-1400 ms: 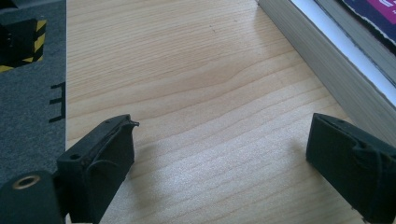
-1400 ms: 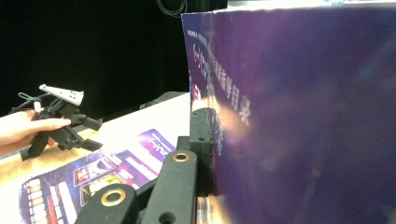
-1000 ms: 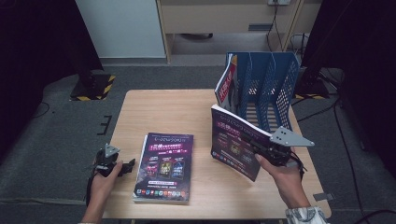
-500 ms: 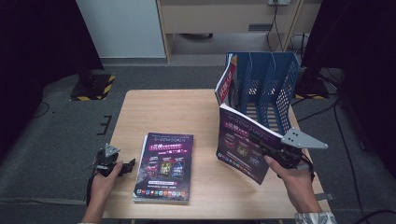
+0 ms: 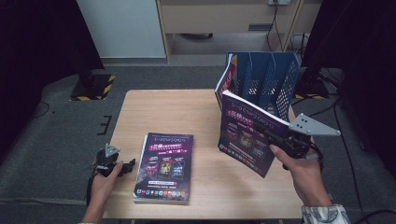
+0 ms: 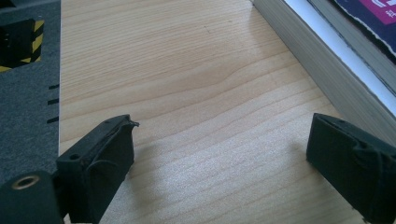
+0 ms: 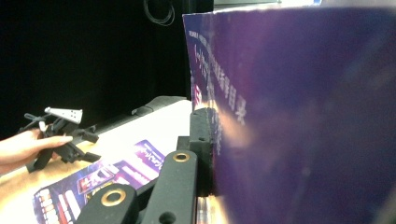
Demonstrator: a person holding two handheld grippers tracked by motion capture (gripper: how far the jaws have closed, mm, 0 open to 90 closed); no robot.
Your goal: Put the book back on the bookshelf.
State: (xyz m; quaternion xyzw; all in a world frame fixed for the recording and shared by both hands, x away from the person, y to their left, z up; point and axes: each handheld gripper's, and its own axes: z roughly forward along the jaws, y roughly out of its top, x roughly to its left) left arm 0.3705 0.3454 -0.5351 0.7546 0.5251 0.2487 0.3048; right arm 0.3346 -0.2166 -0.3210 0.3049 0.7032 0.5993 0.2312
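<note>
Right claw [image 5: 268,132] pinching a purple magazine [image 5: 247,137], held tilted above the tabletop [image 5: 187,112], just before the blue file rack [image 5: 266,79] with another magazine [image 5: 225,84] inside. Left claw [image 6: 224,158] spread, resting beside the flat stack of magazines [image 5: 163,168].

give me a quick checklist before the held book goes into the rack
1. Right gripper shut on the book: ok.
2. Book lifted off the table: ok.
3. Rack upright: ok.
4. Free slot in the rack: cannot tell; one book already stands at its left end.
5. Left gripper open and apart from the stack: ok.
</note>
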